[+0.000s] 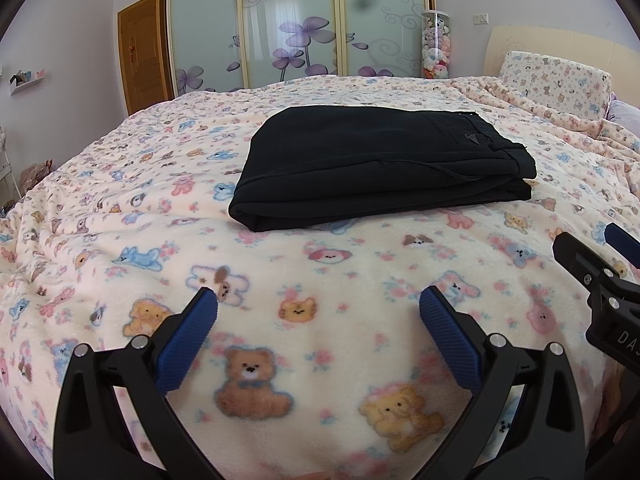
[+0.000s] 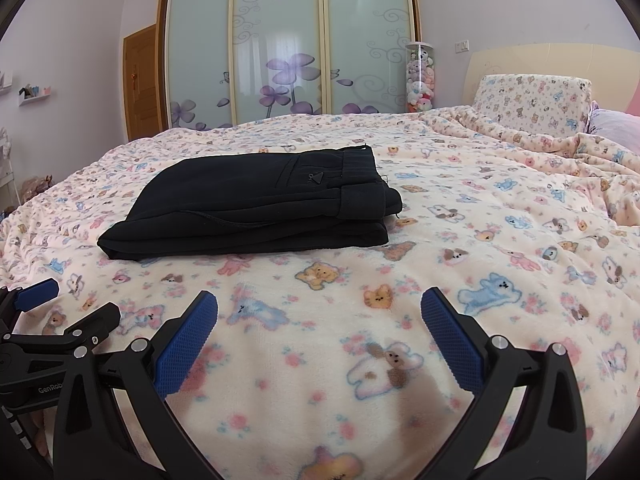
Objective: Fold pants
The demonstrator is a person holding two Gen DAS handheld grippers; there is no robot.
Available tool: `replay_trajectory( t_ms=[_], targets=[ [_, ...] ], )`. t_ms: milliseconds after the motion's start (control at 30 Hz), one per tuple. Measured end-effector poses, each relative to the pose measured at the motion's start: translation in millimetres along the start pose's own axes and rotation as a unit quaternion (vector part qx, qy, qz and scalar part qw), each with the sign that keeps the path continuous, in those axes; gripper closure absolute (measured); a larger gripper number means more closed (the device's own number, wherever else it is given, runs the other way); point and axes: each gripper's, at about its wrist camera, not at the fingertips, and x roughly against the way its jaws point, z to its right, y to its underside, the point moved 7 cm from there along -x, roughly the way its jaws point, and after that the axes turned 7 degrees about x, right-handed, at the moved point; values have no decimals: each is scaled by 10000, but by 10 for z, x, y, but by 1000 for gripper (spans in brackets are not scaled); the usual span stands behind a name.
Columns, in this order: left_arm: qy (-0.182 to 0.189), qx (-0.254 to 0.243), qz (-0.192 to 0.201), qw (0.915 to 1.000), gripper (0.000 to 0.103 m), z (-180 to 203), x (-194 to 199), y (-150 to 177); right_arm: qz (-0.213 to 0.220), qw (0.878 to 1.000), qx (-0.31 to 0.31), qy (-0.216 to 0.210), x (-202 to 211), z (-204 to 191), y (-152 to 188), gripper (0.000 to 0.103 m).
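Black pants [image 1: 384,160] folded rectangular on fleecy blanket [image 1: 320,272]; both grippers spread.

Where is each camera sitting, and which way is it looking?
Left wrist view: on the left hand-held gripper, looking across the teddy-print fleece blanket at the folded black pants; the right hand-held gripper shows at its right edge.
Right wrist view: on the right hand-held gripper, facing the same way; the left one shows lower left.
Both share pants, blanket and frosted flower-painted wardrobe doors.
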Motion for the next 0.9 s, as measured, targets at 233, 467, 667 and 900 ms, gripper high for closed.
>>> replay_trajectory(
  t_ms=[233, 467, 667, 900],
  targets=[
    [3, -2, 4, 10000, 2, 0, 1, 0, 2, 10000, -2, 8, 2, -3, 0, 1],
    [-48, 1, 64, 10000, 2, -19, 24, -14, -4, 10000, -7, 1, 2, -6, 1, 1],
    [-62, -9, 93, 9999, 2, -4, 37, -15, -2, 10000, -11, 4, 7, -5, 0, 1],
    [-101, -44, 74, 9999, 2, 24, 37, -3, -4, 10000, -13, 6, 7, -5, -1, 1]
  ],
)
